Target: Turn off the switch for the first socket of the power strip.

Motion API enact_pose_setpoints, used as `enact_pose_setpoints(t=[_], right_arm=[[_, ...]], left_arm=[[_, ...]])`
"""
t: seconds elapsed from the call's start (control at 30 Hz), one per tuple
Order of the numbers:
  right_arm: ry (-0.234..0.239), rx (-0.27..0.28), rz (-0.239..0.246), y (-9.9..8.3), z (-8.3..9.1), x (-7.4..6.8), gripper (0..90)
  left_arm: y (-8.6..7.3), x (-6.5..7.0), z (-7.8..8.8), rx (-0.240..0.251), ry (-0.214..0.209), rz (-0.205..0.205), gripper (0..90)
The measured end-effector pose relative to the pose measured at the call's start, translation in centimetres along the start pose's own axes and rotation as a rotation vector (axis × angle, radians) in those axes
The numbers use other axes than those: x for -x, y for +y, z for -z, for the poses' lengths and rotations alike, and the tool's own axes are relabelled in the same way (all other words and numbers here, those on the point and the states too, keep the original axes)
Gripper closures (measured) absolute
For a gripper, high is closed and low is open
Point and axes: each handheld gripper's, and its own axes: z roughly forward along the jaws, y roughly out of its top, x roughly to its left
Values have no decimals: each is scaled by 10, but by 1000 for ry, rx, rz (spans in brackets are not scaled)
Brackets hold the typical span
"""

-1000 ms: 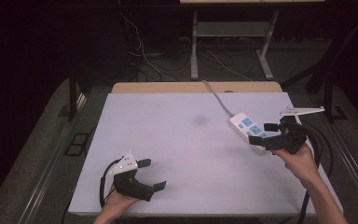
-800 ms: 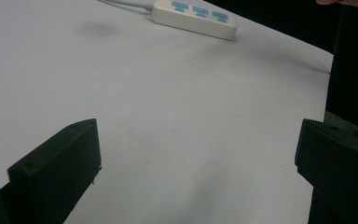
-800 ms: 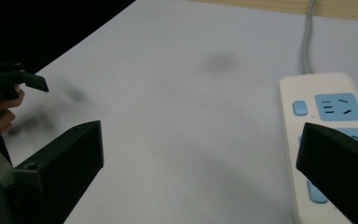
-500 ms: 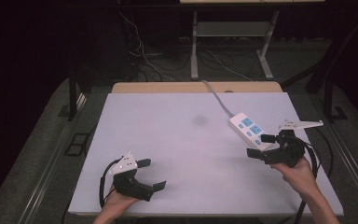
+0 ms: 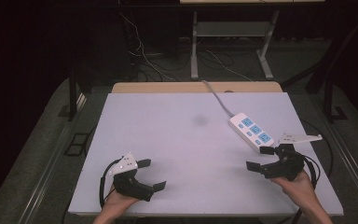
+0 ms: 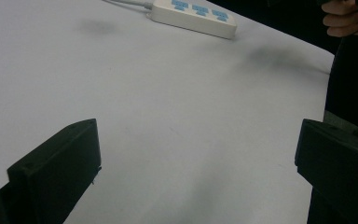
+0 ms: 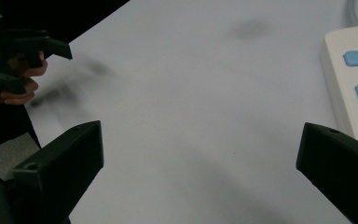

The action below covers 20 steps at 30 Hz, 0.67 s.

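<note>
— At the counter (image 5: 177, 140): where is the power strip (image 5: 251, 132)?

— Far right side, lying flat, cord (image 5: 216, 97) trailing off the back edge. The right gripper (image 5: 262, 158) sits just beside its near end, jaws wide apart and empty; the left gripper (image 5: 150, 175), jaws likewise spread, rests well apart at the near left.

— How would it handle?

— Likely light, rigid, smooth plastic; best pinched across its narrow width. The surface is plain, pale and matte, the room beyond dark, with cables on the floor

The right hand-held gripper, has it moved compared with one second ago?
Yes. The right hand-held gripper has pulled back toward the person's side of the table, away from the power strip, which lies in the same place. Its jaws stand open.
</note>
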Motion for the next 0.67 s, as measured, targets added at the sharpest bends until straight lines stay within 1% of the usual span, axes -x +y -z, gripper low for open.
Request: enact_pose_setpoints(t=[0.13, 0.37, 0.57, 0.67], right_arm=[[-6, 5, 7, -11, -1, -3, 4], [-22, 7, -6, -31, -5, 0, 4], [-30, -7, -5, -42, -7, 0, 4], [-36, -4, 1, -45, -7, 0, 4]], left_arm=[[0, 1, 0, -2, -2, -1, 0], [0, 1, -1, -3, -3, -1, 0], [0, 1, -1, -7, -3, -2, 0], [0, 1, -1, -7, -2, -3, 0]])
